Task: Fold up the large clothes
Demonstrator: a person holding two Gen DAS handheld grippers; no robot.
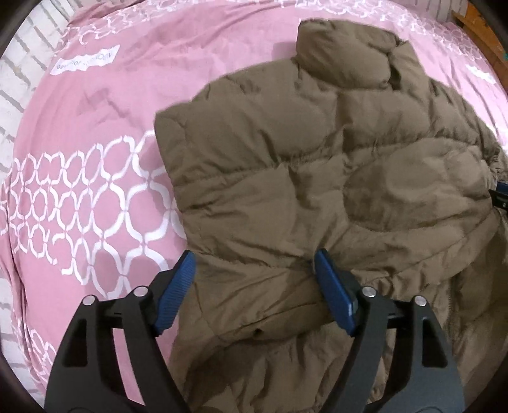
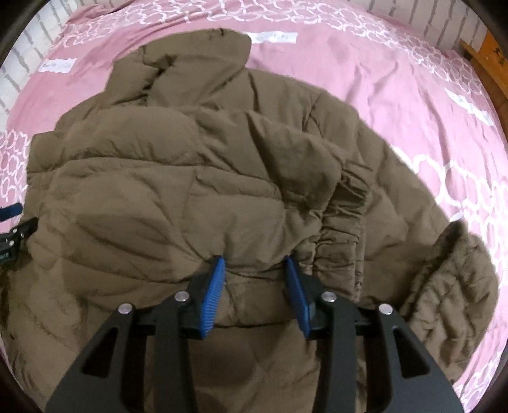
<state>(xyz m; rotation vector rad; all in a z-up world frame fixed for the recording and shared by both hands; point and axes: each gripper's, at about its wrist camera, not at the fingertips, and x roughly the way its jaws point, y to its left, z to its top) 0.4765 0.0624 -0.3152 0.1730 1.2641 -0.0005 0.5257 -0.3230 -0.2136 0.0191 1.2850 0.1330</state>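
A large olive-brown puffer jacket (image 1: 317, 165) lies on the pink bed, collar at the far end; it also fills the right wrist view (image 2: 197, 178). My left gripper (image 1: 254, 263) is open, its blue pads astride the near folded edge of the jacket at its left side. My right gripper (image 2: 255, 270) has its jaws part closed around a thick fold of the jacket's near hem, pads pressing the fabric. A sleeve cuff (image 2: 451, 286) lies at the right. The left gripper's tip (image 2: 12, 222) shows at the left edge of the right wrist view.
The pink bedsheet (image 1: 95, 159) with white lattice pattern surrounds the jacket. A white brick wall (image 2: 444, 22) runs behind the bed. A wooden bed frame (image 2: 495, 63) stands at the far right corner.
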